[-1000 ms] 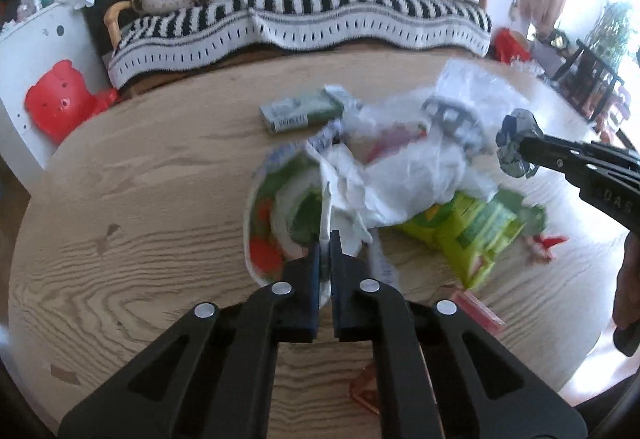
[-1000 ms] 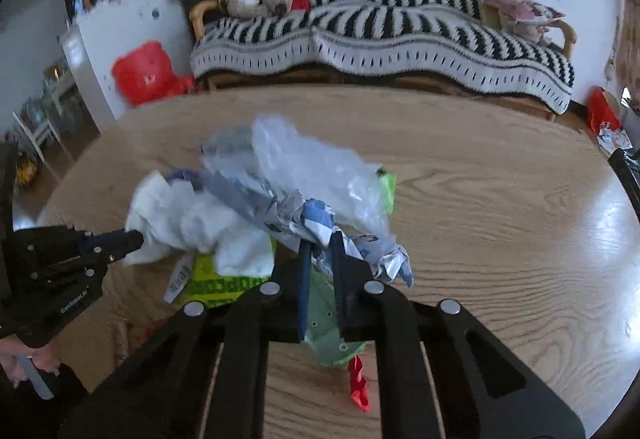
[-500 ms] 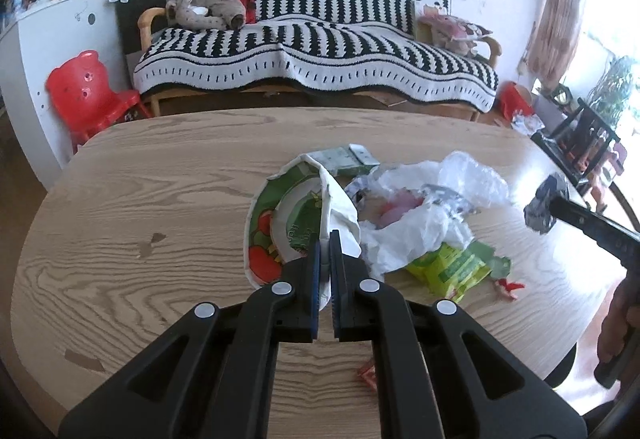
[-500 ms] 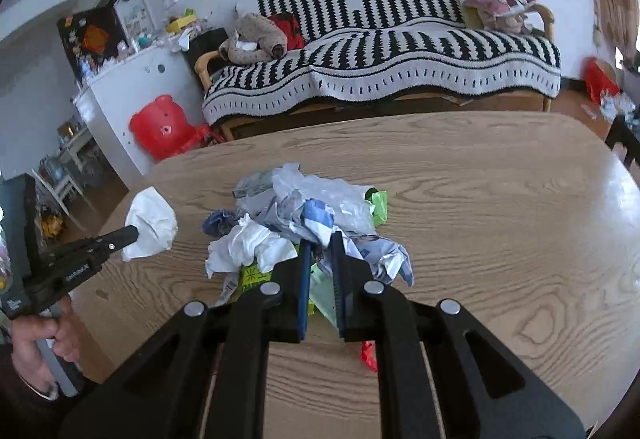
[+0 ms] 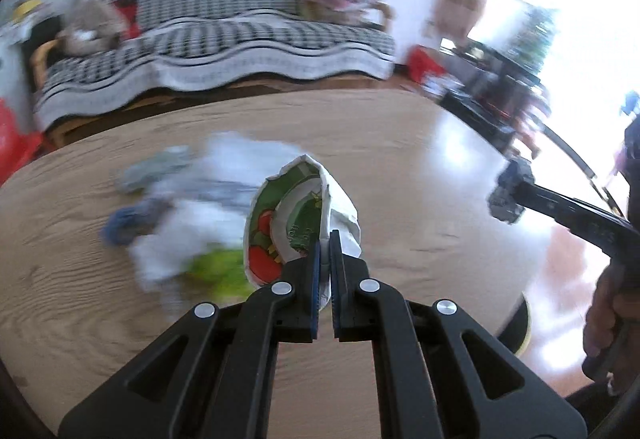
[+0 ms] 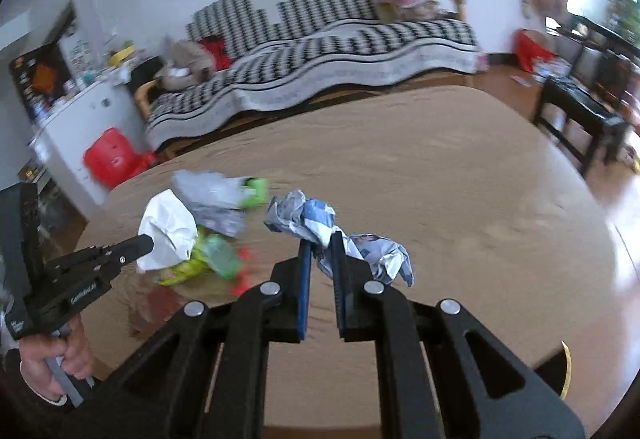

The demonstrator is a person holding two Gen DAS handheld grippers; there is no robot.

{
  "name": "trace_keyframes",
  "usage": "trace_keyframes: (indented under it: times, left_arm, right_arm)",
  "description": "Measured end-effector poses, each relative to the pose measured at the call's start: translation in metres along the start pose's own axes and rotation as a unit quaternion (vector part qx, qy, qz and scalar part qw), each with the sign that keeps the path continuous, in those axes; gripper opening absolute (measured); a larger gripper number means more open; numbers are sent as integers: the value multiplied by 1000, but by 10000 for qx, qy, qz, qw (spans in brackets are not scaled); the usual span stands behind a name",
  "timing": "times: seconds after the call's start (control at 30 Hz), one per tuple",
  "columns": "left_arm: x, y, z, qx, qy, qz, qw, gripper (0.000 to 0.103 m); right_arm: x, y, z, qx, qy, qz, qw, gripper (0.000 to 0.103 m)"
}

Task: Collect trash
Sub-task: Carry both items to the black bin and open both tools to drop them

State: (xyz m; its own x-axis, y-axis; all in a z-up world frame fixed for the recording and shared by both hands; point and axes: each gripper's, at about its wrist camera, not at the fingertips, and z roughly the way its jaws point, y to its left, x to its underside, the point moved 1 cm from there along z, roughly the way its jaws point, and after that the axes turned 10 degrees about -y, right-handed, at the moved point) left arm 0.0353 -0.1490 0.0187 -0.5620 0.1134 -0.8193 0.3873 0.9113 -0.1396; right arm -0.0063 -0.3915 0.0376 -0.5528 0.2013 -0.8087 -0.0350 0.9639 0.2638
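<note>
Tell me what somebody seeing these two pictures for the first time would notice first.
Probably the two pieces of trash held up over the wooden table: the left gripper is shut on a torn green and red printed paper wrapper, and the right gripper is shut on a crumpled blue and white wrapper. Behind them, blurred litter lies heaped on the table, and a black and white striped sofa fills the back wall.

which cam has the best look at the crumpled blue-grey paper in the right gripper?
Right wrist view: the crumpled blue-grey paper sits sharp and close, pinched in the right gripper, spilling to both sides. The left wrist view shows it only as a small dark wad at that gripper's tip, far off at the right edge.
</note>
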Motion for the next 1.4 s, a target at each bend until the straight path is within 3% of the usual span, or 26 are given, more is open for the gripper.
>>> trace_keyframes:
  times: [0.13, 0.27, 0.43, 0.57, 0.8, 1.07, 1.4]
  left_arm:
    - [8, -64, 12, 635, 46, 332, 9974, 3]
    - [23, -129, 23, 1345, 153, 601, 9890, 3]
    - [46, -206, 32, 2250, 353, 915, 9694, 3]
    - [72, -254, 43, 2689, 593, 1201, 9538, 3]
    - [123, -298, 77, 2868, 1356, 1525, 9360, 3]
    - [143, -308, 117, 2585, 1700, 1673, 9361, 3]
    - [145, -314, 112, 2551, 1687, 1654, 9376, 4]
  right_arm:
    - [10, -50, -38, 481, -99, 253, 9985, 11]
    - [26, -98, -77, 933, -197, 536, 9940, 11]
    - [55, -153, -124, 1467, -137, 920, 9848, 11]
    - [78, -192, -146, 1779, 90, 1267, 9758, 11]
    - [121, -251, -153, 1936, 697, 2049, 9569, 11]
    - [132, -265, -129, 1773, 1039, 2502, 9461, 11]
    - [129, -266, -121, 1711, 1027, 2541, 9464, 11]
